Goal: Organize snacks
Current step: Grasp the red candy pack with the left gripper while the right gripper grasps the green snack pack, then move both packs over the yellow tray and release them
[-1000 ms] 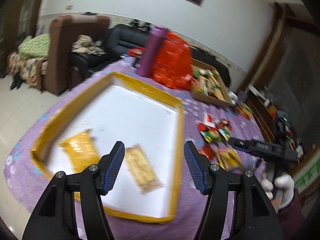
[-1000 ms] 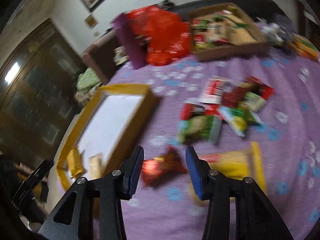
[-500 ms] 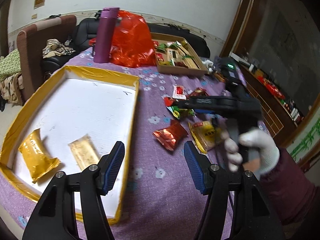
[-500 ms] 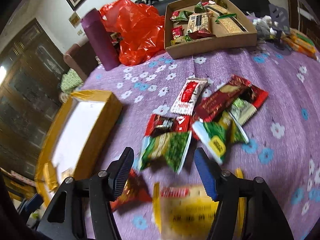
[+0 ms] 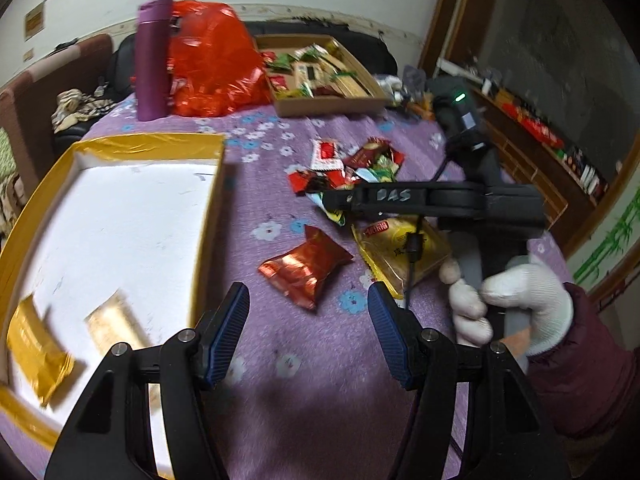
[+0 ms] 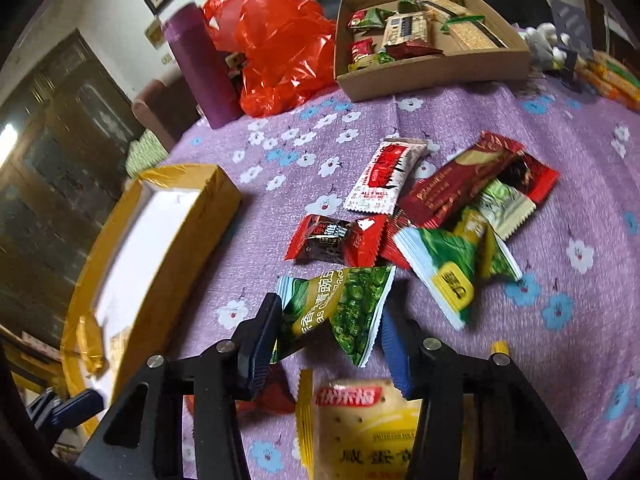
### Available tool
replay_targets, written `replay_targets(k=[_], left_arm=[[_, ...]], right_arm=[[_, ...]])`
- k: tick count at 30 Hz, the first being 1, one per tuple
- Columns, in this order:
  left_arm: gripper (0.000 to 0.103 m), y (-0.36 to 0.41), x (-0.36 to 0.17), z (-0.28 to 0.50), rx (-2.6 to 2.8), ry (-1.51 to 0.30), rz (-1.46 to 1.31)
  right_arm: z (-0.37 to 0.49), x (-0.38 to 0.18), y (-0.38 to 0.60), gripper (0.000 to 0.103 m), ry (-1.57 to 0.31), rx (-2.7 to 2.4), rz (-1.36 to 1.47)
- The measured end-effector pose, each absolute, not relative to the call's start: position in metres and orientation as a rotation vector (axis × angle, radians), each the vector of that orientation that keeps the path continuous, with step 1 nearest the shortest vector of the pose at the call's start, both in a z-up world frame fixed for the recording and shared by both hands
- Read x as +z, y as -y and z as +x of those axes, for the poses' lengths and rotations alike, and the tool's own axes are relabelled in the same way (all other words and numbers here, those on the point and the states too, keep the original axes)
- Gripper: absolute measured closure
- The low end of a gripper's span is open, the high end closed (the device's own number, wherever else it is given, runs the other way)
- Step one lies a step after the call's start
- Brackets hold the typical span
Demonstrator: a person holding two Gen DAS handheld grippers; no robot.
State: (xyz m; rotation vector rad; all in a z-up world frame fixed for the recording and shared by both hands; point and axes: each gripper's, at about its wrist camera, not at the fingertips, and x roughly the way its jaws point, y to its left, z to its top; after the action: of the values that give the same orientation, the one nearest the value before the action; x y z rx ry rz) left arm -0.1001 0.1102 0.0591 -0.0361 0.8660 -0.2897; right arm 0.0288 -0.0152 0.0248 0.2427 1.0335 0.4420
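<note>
My right gripper is closing its jaws on a green pea packet lying on the purple cloth, with a pad against each edge. Just behind it lies a pile of red and green snack packets, and a yellow cracker packet lies under the gripper. My left gripper is open and empty, hovering just short of a red foil packet. To its left is the yellow-rimmed box with two gold packets inside. A white-gloved hand holds the right gripper's body.
A cardboard tray with several snacks sits at the back of the table. Left of it are a red plastic bag and a purple flask. Armchairs stand beyond the table's far left edge.
The left gripper swung right, away from the box, toward the red foil packet. The right gripper sank onto the green packet; its jaws widened, then narrowed around it.
</note>
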Motion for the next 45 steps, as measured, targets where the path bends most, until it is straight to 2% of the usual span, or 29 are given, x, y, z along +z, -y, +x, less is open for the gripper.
replay_targets(k=[7, 14, 15, 17, 18, 26, 32, 39, 45], left_arm=[[0.042, -0.078, 0.041, -0.057, -0.276, -0.936, 0.1], [0.042, -0.06, 0.01, -0.033, -0.254, -1.017, 0.229], [0.045, -0.061, 0.011, -0.034, -0.258, -1.013, 0.212], [0.072, -0.065, 0.012, -0.034, -0.269, -1.014, 0.165], [0.075, -0.067, 0.013, -0.034, -0.254, -1.008, 0.148], [0.075, -0.103, 0.043, -0.058, -0.211, -0.892, -0.044], [0.075, -0.171, 0.066, -0.086, -0.073, -0.823, -0.176], [0.075, -0.252, 0.053, -0.111, 0.161, -0.824, -0.27], [0.074, -0.274, 0.037, -0.122, 0.226, -0.847, -0.304]], right_arm=[[0.031, 0.025, 0.045, 0.054, -1.01, 0.479, 0.358], [0.027, 0.03, 0.047, 0.053, -0.989, 0.491, 0.348], [0.027, 0.031, 0.047, 0.053, -0.984, 0.492, 0.345], [0.025, 0.033, 0.045, 0.053, -0.975, 0.496, 0.336], [0.025, 0.033, 0.044, 0.053, -0.973, 0.496, 0.332], [0.02, 0.04, 0.034, 0.054, -0.926, 0.51, 0.301], [0.012, 0.045, 0.021, 0.054, -0.903, 0.548, 0.274], [-0.021, 0.072, -0.027, 0.054, -0.872, 0.684, 0.19], [-0.044, 0.076, -0.096, 0.054, -0.905, 0.804, 0.064]])
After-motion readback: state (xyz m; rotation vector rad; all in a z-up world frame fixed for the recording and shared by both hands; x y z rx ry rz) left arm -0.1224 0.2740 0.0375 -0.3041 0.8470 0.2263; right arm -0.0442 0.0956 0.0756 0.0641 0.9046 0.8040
